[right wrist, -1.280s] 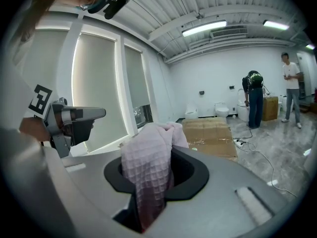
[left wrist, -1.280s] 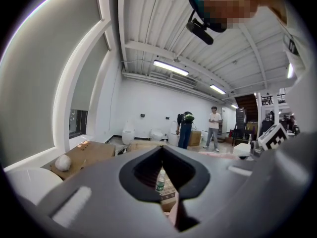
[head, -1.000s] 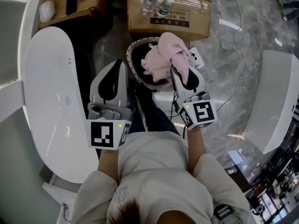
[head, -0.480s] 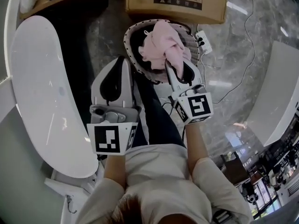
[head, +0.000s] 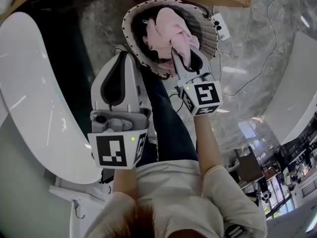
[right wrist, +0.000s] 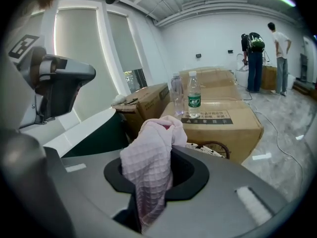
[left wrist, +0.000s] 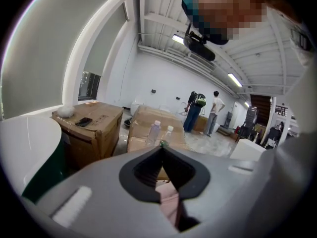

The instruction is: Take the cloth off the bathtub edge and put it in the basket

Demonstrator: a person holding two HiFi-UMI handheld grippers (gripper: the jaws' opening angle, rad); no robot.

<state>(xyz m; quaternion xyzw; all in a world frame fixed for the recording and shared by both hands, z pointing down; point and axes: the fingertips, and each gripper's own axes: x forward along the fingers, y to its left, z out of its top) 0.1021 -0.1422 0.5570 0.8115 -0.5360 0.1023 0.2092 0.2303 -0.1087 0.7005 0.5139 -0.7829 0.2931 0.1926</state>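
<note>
The pink waffle cloth point(head: 167, 31) hangs bunched over the round woven basket point(head: 130, 39) on the floor. My right gripper point(head: 179, 62) is shut on it, with the cloth draped out of its jaws point(right wrist: 148, 175) and the basket's rim point(right wrist: 210, 150) just beyond. My left gripper point(head: 123, 57) is beside the basket's near left rim, jaws together and holding nothing. In the left gripper view point(left wrist: 161, 145) a bit of pink shows through the gap below the tips. The white bathtub point(head: 34, 98) runs along the left.
Cardboard boxes point(right wrist: 223, 120) with two bottles point(right wrist: 193, 98) stand right behind the basket. A power strip point(head: 220, 26) and cable lie on the marble floor to its right. Another white fixture point(head: 297, 98) is at far right. My legs are below the grippers.
Both grippers have sunk toward the floor. The cloth in the right gripper has come down with it, closer over the basket's opening.
</note>
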